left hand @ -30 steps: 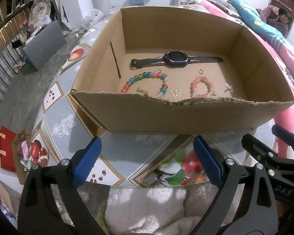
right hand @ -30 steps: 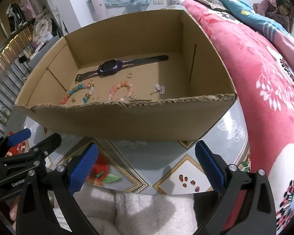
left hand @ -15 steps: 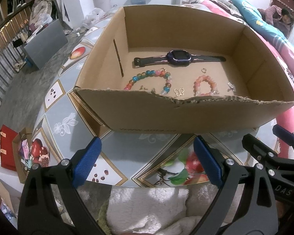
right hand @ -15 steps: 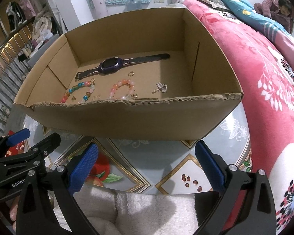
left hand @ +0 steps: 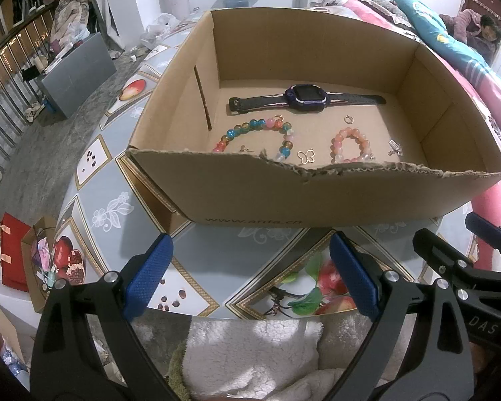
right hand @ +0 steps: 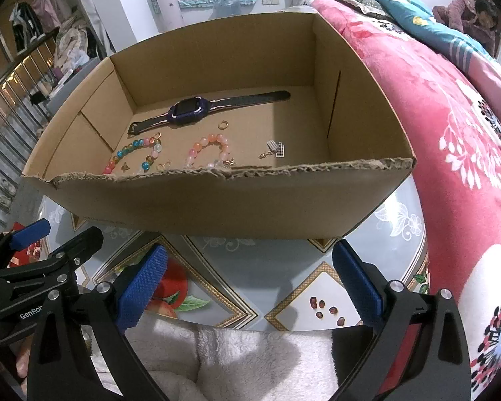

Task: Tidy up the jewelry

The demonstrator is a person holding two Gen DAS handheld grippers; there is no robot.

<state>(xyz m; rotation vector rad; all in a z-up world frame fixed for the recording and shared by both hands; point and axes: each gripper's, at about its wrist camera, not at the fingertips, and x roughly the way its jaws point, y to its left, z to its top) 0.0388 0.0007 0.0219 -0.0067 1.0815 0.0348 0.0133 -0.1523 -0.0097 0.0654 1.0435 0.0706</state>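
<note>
Since a second ago both cameras have drawn slightly nearer the cardboard box [left hand: 317,193], which now fills more of each view; nothing inside it has shifted. The left tool [left hand: 248,279] hangs with its blue pads spread wide and nothing between them, at 6 o'clock from the box, over the tiled desk [left hand: 197,250]. The right tool [right hand: 250,282] is likewise wide apart and empty, just beside the left one, each showing at the edge of the other's view.

The box sits on the desk, its torn near wall toward the tools. Along the back of its floor, at 12 o'clock, lies a dark watch [left hand: 305,98] with a purple-rimmed face, its strap stretched flat from 9 to 3 o'clock. Nearer, toward 9 o'clock, a multicoloured bead bracelet [left hand: 257,135] lies in an open loop. At 3 o'clock from it rests a pink bead bracelet [left hand: 350,145], apart from the first. Between the two, close to the near wall, is a small gold butterfly charm [left hand: 306,157]. A small gold ring [left hand: 349,119] lies between the pink bracelet and the watch, touching neither. At 3 o'clock from the pink bracelet sits a small silver charm [left hand: 395,147], near the right wall.

A red floral blanket on a bed [right hand: 451,127] borders the desk at 3 o'clock. White fleece fabric [left hand: 250,351] shows below the tools at 6 o'clock.
</note>
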